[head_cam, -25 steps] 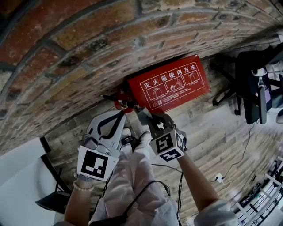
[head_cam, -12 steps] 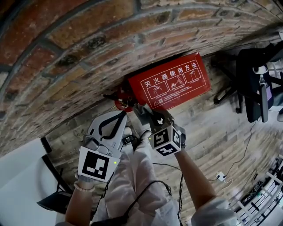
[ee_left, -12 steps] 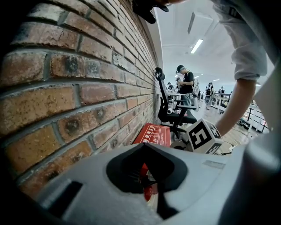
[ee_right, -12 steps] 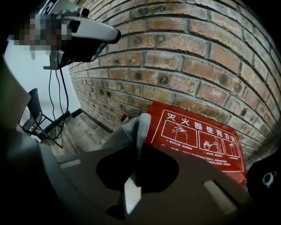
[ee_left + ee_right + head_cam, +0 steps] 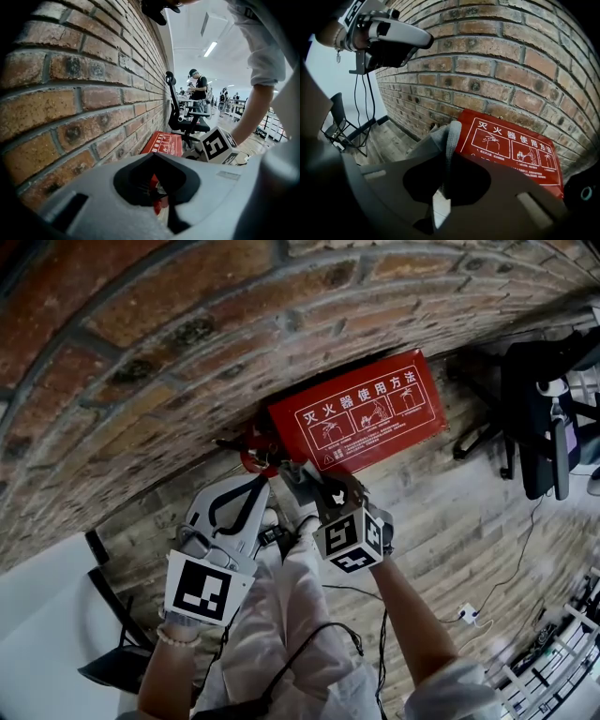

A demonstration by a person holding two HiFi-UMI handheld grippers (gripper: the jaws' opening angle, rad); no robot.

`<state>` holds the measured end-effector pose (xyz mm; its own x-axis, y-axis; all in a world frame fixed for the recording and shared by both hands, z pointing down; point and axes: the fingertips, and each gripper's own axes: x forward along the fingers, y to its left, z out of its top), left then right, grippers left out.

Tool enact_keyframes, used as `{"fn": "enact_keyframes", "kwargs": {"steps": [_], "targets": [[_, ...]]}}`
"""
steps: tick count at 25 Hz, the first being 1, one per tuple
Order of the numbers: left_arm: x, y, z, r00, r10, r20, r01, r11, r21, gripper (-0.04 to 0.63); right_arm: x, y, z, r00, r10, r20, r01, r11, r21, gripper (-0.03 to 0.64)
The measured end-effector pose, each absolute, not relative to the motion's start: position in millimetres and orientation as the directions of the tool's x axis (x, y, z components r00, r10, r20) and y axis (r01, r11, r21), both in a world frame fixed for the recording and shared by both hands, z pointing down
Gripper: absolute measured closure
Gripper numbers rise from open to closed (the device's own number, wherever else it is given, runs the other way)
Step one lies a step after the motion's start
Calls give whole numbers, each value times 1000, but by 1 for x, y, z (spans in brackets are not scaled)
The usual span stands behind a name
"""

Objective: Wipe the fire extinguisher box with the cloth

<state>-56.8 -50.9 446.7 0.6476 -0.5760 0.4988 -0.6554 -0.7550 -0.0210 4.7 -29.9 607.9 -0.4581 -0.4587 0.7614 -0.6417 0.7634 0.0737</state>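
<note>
Brick wall [image 5: 187, 324] fills the far side of the scene, and a plank floor [image 5: 469, 521] runs along its foot. Near the wall, the right gripper [image 5: 309, 488] is clenched on a grey cloth [image 5: 293, 474]. In the right gripper view [image 5: 445, 157] the folded cloth [image 5: 444, 136] stands pinched between the two jaws and rises past their tips.

The cloth is at the left end of the red fire extinguisher box [image 5: 361, 418], which stands on the floor against the wall, its face printed with white pictograms and characters. From the right gripper view the cloth overlaps the left edge of the box [image 5: 511, 150], but I cannot tell whether they touch.

Just left of the right gripper, the left gripper [image 5: 255, 486] points at the wall. Its jaws [image 5: 153, 157] are closed together with nothing between them. Beyond its tips, a small red and black object [image 5: 255, 457] sits just beside the box's left end, too small to identify.

Farther right, a black office chair [image 5: 534, 418] stands well apart from the box. A white plug [image 5: 464, 618] with its cable lies on the floor at the near right. A dark chair frame [image 5: 108, 662] stands at the near left. The left gripper view shows people [image 5: 199, 86] far off past the chair.
</note>
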Motion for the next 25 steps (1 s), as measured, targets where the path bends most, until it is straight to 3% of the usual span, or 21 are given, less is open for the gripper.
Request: {"fn": "enact_keyframes", "kwargs": {"steps": [25], "targets": [[-18,-56,454,669,-543,507,-623,-782,-15,598,79,-50,610,-395,-501,770,-669,731,133,597]]}}
